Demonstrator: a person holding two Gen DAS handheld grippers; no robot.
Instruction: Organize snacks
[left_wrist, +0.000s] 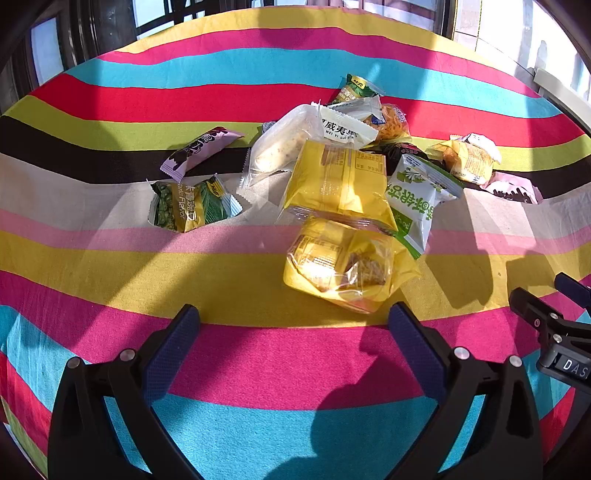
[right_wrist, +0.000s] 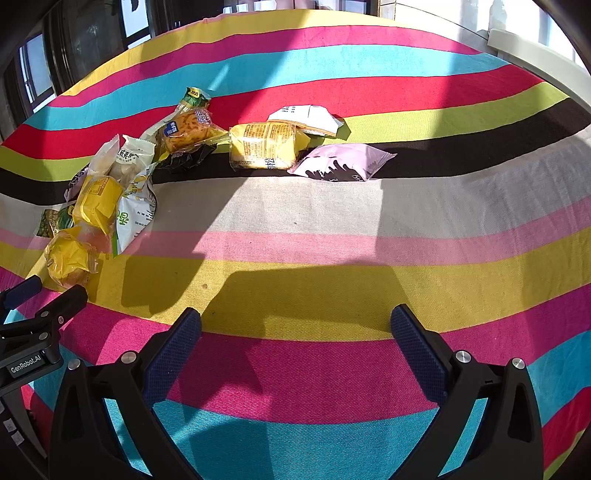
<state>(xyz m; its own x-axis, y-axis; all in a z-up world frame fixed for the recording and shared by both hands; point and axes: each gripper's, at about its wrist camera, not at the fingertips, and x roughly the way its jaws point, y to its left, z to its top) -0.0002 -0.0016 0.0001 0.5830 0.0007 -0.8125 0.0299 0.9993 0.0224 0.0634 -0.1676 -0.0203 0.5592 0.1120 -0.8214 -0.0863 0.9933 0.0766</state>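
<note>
A heap of snack packets lies on a striped cloth. In the left wrist view a yellow cake packet (left_wrist: 347, 264) lies nearest, just beyond my open, empty left gripper (left_wrist: 293, 325). Behind it lie a flat yellow packet (left_wrist: 338, 182), a white-green packet (left_wrist: 419, 197), a clear bread packet (left_wrist: 284, 147), a green pea packet (left_wrist: 188, 206) and a purple packet (left_wrist: 199, 149). My right gripper (right_wrist: 295, 325) is open and empty over bare cloth. In its view a yellow packet (right_wrist: 264, 146), a pink packet (right_wrist: 343, 162) and a white packet (right_wrist: 306, 118) lie farther off.
The striped cloth (left_wrist: 258, 362) covers the whole table. The right gripper shows at the right edge of the left wrist view (left_wrist: 550, 325); the left gripper shows at the left edge of the right wrist view (right_wrist: 37, 321). Windows and a ledge (right_wrist: 535, 55) lie beyond the far edge.
</note>
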